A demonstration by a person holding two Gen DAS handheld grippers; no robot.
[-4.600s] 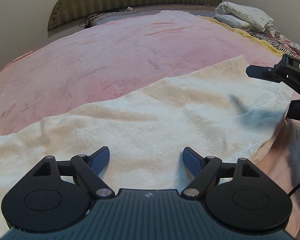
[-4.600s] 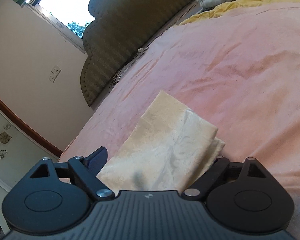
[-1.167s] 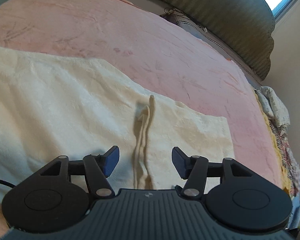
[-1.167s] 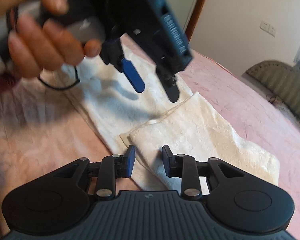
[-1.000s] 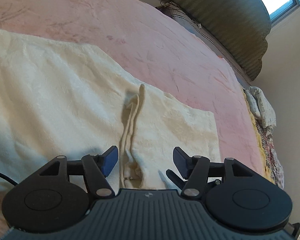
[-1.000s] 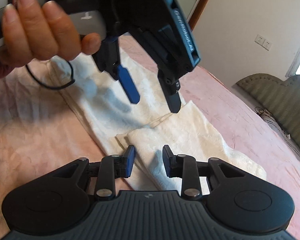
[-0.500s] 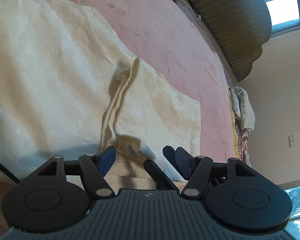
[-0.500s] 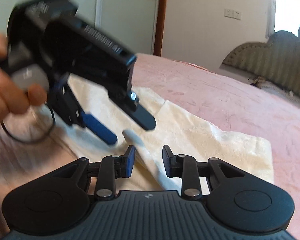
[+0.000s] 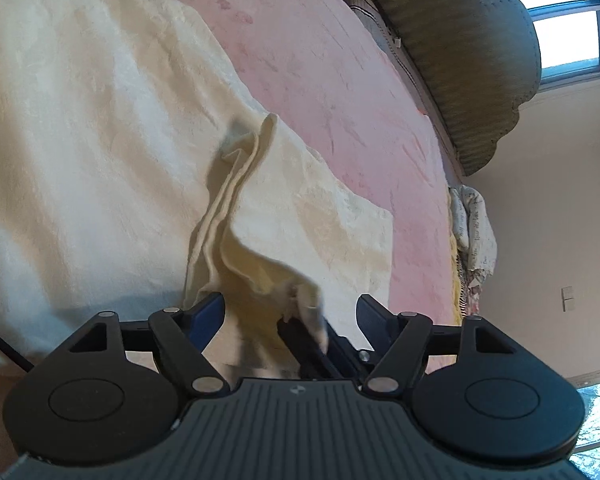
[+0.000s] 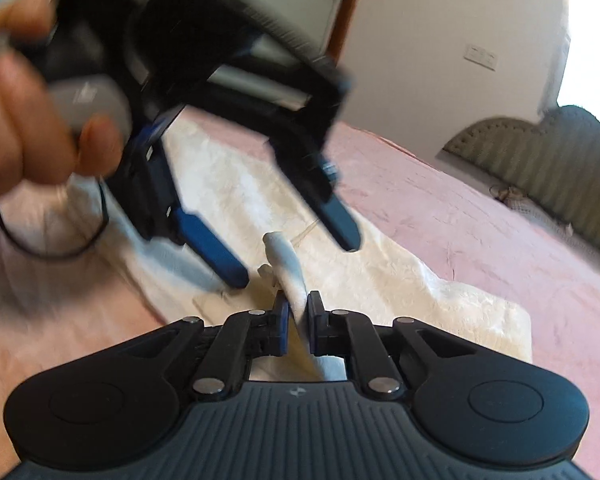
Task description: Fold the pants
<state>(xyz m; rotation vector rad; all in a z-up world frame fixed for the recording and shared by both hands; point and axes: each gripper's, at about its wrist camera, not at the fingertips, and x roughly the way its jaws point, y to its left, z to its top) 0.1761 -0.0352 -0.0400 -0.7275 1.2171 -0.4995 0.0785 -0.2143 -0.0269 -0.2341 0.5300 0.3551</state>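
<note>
The right gripper [image 10: 298,312] has just been closing and is clamped on a raised fold of the cream pants [image 10: 400,280]. Just beyond and to its left, the left gripper [image 10: 296,246] hangs with jaws apart, straddling that fold (blurred, held by a hand [image 10: 24,120]). Past both, the pants lie flat on the pink bed [image 10: 480,232].

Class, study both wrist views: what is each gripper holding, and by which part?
The right gripper pinches a raised fold at the cream pants' near edge; the left gripper holds nothing.
</note>
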